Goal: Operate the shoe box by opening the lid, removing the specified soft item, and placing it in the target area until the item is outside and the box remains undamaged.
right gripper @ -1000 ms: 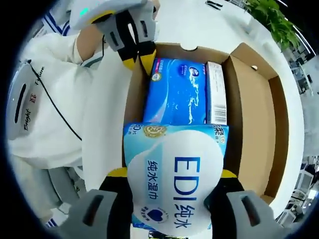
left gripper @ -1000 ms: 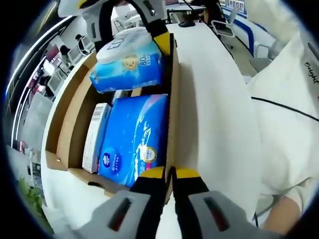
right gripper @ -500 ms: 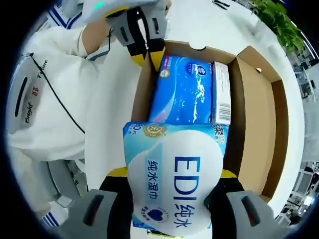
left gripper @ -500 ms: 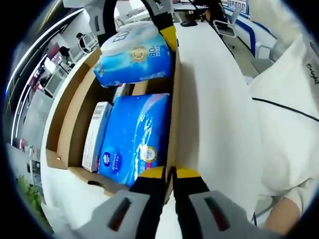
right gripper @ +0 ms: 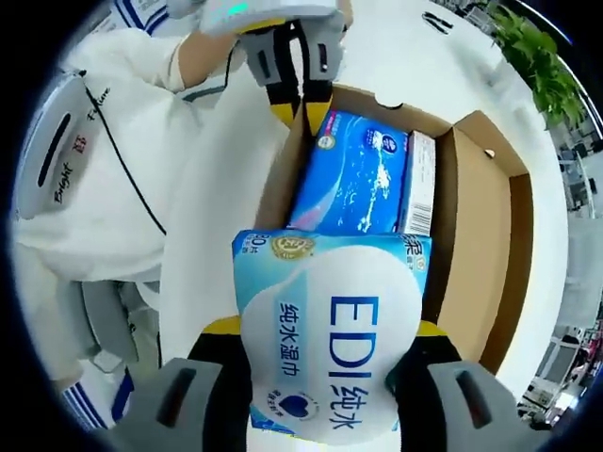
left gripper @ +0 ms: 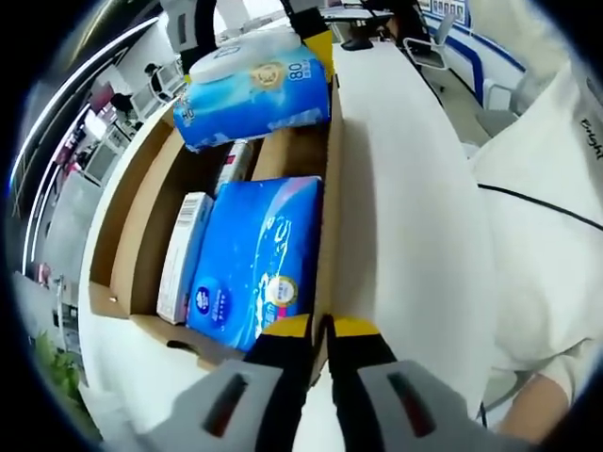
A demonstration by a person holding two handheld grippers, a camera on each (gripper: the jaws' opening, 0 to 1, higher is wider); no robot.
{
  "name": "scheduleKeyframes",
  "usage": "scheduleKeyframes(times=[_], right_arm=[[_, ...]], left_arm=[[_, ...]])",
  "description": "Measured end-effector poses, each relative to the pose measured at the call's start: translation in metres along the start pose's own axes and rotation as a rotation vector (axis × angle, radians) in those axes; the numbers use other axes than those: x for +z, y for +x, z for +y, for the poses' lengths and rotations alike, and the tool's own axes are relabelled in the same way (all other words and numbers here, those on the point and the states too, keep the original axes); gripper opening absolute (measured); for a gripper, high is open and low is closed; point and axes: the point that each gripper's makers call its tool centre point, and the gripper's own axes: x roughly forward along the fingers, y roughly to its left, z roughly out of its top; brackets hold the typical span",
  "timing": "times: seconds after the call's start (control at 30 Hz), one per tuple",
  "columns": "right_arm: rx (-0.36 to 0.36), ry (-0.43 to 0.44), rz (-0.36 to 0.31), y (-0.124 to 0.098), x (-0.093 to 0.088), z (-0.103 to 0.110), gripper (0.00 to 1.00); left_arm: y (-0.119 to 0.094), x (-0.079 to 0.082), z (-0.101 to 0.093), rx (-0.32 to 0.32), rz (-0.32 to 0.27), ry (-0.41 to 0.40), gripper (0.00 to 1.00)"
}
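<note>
A light-blue pack of EDI wet wipes point(right gripper: 330, 282) hangs above the open cardboard shoe box point(right gripper: 480, 245), with my right gripper point(right gripper: 325, 331) shut on it. In the left gripper view the same wipes pack point(left gripper: 250, 89) hovers over the far end of the box point(left gripper: 132, 235), held by the right gripper point(left gripper: 254, 42). My left gripper point(left gripper: 320, 330) is shut on the box's near side edge; it shows as the left gripper point(right gripper: 300, 102) at the top of the right gripper view. Inside lie a dark-blue soft pack point(left gripper: 259, 254) and a slim white carton point(left gripper: 182, 254).
A person in white clothing point(left gripper: 537, 235) stands along the box's side, over a white surface point(left gripper: 405, 188). A potted plant point(right gripper: 532, 47) sits beyond the box. Desks and chairs point(left gripper: 424, 47) fill the background. Another small packet point(left gripper: 236, 165) lies in the box under the raised wipes.
The right gripper has carried the wipes pack up and away from the box, whose far end and a packet there are now uncovered. The left gripper has stayed clamped on the edge.
</note>
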Motion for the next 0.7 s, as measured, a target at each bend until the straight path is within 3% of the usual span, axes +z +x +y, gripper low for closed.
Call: scheduleKeyframes(times=[0.17,0.27,0.5,0.57,0.7], right_arm=[[-0.002,-0.006,-0.028,-0.006,0.006,-0.001,0.60],[-0.002,-0.030,0.008,-0.005,0.005,0.001,0.60],[-0.006,0.004,0.024,-0.006,-0.003,-0.001,0.60],[-0.009,-0.039,0.015,-0.010,-0.004,-0.002,0.60],[-0.011,-0.037,0.017,-0.018,-0.006,-0.003,0.60]], left_arm=[[0.001,0.000,0.001,-0.005,0.018,-0.006,0.06],[0.001,0.000,0.001,-0.002,0.019,-0.007,0.06],[0.001,0.000,0.001,-0.003,0.018,-0.009,0.06],[0.001,0.000,0.001,-0.003,0.018,-0.007,0.06],[0.001,0.000,0.001,-0.003,0.018,-0.008,0.06]])
